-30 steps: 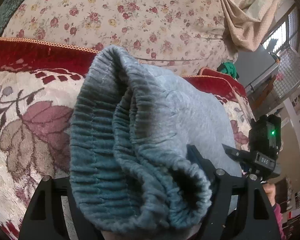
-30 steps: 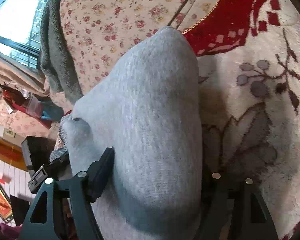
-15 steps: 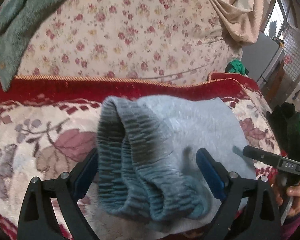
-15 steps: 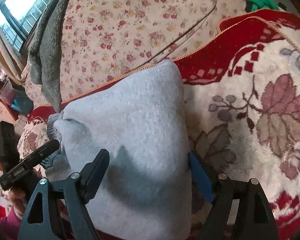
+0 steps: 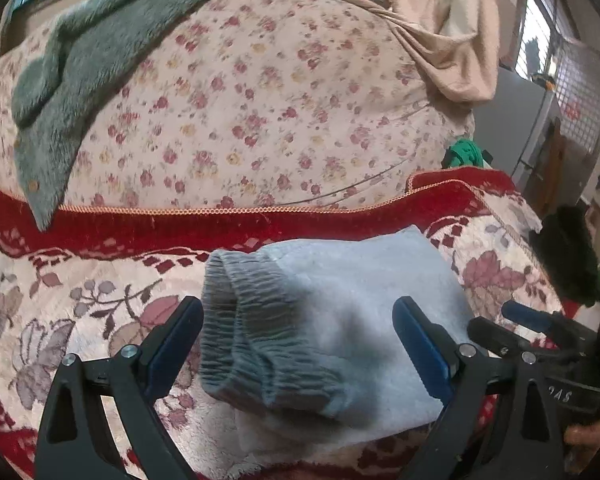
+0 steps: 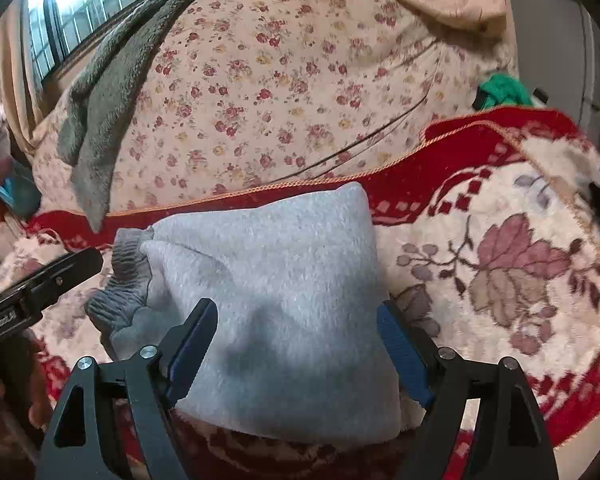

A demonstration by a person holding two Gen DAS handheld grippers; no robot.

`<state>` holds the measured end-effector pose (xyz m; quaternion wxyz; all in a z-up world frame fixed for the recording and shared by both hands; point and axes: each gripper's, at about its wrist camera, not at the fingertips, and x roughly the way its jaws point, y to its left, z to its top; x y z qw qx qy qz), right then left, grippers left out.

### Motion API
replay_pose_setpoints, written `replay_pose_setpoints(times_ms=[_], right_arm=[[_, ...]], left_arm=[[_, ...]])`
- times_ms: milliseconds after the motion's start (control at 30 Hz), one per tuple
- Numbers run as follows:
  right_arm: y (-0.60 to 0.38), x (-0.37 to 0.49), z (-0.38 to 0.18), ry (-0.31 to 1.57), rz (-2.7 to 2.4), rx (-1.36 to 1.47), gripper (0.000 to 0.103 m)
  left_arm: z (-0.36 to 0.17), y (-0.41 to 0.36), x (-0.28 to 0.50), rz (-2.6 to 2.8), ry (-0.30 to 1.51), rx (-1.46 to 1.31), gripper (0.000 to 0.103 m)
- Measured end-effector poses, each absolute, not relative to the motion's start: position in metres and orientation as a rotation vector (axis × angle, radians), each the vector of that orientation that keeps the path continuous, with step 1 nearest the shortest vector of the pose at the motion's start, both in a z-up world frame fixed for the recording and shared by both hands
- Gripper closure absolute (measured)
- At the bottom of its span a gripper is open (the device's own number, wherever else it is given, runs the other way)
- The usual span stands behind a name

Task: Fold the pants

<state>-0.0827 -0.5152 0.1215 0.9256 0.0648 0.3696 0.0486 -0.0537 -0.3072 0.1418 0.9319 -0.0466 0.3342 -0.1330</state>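
Ribbed waistband [image 5: 252, 344] plain from left wrist, half-hidden from right.

1. The folded pants [image 6: 284, 304] hide their own legs, and the right gripper's arms cover their near edge.
2. The green bundle [image 5: 465, 153] is too small to identify.
3. The left view's right edge cuts off the right gripper [image 5: 540, 332].

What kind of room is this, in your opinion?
Probably a bedroom or living room at home: a floral quilt, a red patterned blanket under the folded pants, and a barred window.
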Motion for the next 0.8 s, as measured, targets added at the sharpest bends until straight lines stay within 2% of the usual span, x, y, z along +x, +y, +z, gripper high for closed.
replay_pose_setpoints(times_ms=[800], right_arm=[[-0.506,-0.097,0.116,0.741,0.054,0.143,0.016]], left_arm=[[0.144,-0.321,-0.072,-0.206,0.647,-0.04,0.008]])
